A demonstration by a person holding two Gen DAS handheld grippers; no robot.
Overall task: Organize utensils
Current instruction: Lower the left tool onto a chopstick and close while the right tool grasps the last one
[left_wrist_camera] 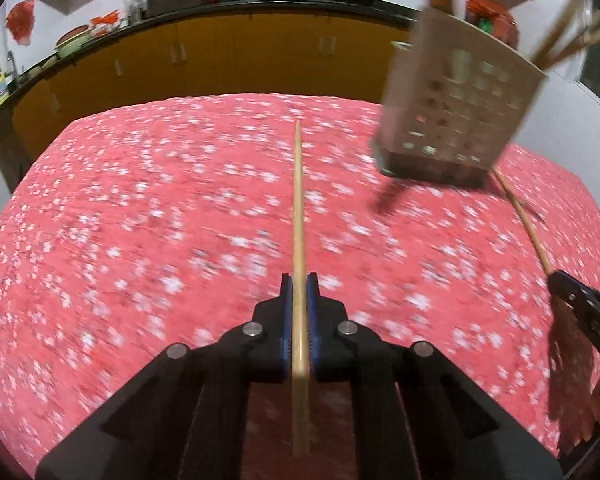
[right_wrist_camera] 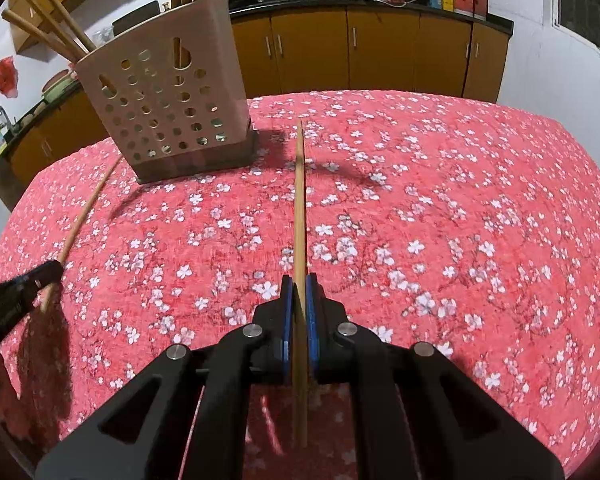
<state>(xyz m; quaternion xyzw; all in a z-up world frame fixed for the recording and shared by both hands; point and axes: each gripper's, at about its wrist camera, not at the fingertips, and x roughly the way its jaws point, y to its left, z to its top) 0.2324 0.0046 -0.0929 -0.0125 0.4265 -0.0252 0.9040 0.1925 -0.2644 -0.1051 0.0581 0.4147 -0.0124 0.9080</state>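
While pinched lengthwise, two slim pale wooden chopsticks (left_wrist_camera: pixel 299 208) (right_wrist_camera: pixel 299 208).

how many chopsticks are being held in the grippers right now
2. One chopstick is clamped in the left gripper; the other chopstick is clamped in the right gripper. More wooden utensils stand in the perforated holder, some perhaps hidden.

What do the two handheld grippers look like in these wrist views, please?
Both match: the left gripper and the right gripper have matte black angular bodies with triangular cut-outs, round silver pins at the linkage joints, and blue pads lining the inner faces of the black fingers. No cables, sleeves or hands show in either view.
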